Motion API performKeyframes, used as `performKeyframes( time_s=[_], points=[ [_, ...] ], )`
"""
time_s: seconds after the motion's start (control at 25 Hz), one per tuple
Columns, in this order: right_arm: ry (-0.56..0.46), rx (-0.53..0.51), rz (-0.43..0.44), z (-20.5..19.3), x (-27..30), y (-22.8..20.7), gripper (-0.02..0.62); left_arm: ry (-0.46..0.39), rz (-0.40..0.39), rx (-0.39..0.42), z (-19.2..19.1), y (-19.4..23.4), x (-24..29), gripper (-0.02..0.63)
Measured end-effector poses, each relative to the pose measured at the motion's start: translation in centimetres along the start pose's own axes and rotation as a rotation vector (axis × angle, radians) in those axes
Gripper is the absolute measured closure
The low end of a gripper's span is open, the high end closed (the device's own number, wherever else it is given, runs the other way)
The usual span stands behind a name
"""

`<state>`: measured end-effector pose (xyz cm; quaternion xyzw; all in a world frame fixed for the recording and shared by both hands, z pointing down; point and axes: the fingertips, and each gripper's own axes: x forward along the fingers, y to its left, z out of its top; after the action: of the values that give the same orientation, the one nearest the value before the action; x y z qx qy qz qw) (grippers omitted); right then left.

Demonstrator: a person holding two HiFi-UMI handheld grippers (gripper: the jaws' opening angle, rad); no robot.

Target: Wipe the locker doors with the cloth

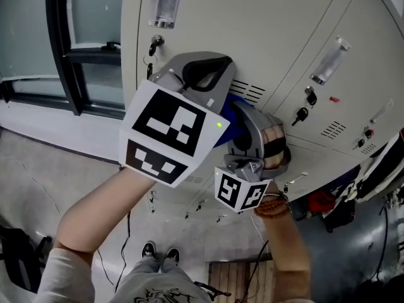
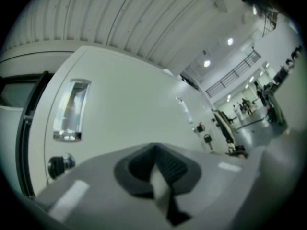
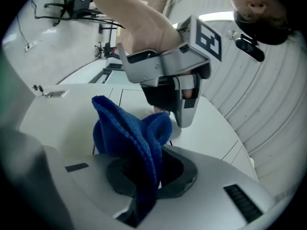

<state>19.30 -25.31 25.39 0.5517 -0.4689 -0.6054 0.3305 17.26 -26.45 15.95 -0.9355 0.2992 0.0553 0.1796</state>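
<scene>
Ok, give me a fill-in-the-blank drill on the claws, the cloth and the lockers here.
1. The right claw is shut on a ___ cloth.
2. The left claw is shut and holds ___.
3. In the head view, a ___ hangs below the lock on a locker door.

Missing words: blue; nothing; key.

In the head view, your left gripper (image 1: 201, 74) sits at frame centre, before the locker doors (image 1: 271, 30). Your right gripper (image 1: 252, 137) is just lower right of it, with the cloth (image 1: 228, 124) between them. A window (image 1: 31, 36) fills the upper left.
</scene>
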Motion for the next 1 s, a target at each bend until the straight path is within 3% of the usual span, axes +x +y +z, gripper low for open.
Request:
performKeyframes(
  time_s=[0.2,0.44,0.72,1.0],
  points=[
    [0.033,-0.09,0.005,-1.3,0.4,-2.5,0.566,-0.039,-0.015,0.03,2.6,-0.5,0.8,0.603],
    [0.073,-0.087,-0.048,-2.7,1.7,-8.7,0.566,-0.086,-0.017,0.069,6.0,0.0,0.9,0.603],
    [0.079,-0.03,-0.063,-1.9,4.7,-16.4,0.566,-0.149,-0.013,0.104,10.4,1.6,0.4,0.603],
    [0.051,-0.025,-0.133,-0.8,7.8,-23.9,0.566,-0.204,0.004,0.134,14.8,3.7,0.3,0.603]
  ],
)
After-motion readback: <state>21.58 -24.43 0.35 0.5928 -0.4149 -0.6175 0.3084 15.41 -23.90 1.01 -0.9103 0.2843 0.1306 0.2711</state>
